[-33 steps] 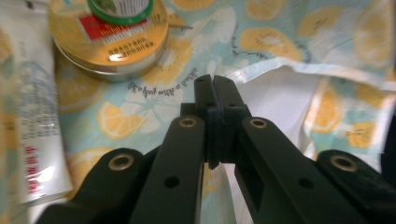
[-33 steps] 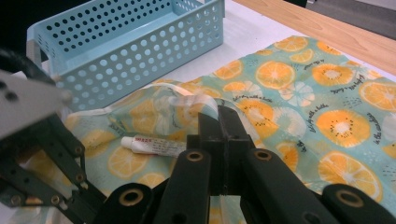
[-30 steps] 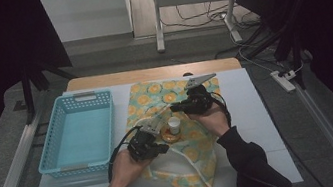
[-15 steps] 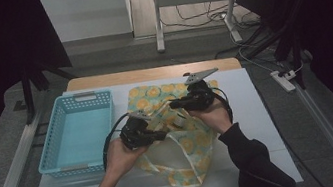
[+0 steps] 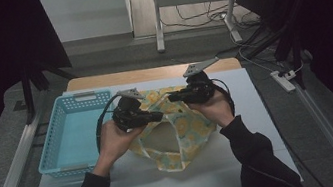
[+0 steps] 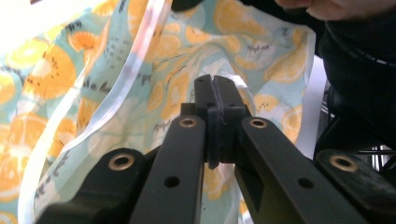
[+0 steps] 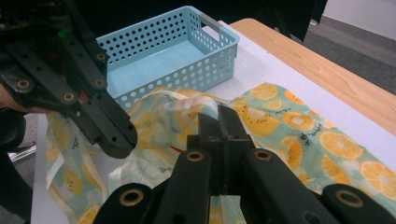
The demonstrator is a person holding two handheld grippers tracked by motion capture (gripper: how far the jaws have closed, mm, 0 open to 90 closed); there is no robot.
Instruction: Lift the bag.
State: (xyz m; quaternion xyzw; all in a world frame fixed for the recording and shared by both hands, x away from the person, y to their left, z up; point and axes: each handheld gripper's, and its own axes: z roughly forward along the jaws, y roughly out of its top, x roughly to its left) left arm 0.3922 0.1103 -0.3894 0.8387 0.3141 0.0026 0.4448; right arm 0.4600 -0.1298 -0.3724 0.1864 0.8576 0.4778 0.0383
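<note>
A fabric bag printed with orange slices hangs over the white mat, its mouth gaping toward me. My left gripper is shut on the bag's left rim; in the left gripper view its jaws press together against the printed cloth beside a white strap. My right gripper is shut on the far right rim, and its jaws pinch the cloth. The left gripper also shows close by in the right gripper view. Folds hide the bag's inside.
A light blue perforated basket stands empty at the left of the bag. The white mat covers a wooden table. A metal frame leg and cables lie on the floor beyond.
Both grippers have risen and moved away from me, lifting the bag off the mat. The small jar that stood on the cloth is now hidden in the fabric.
</note>
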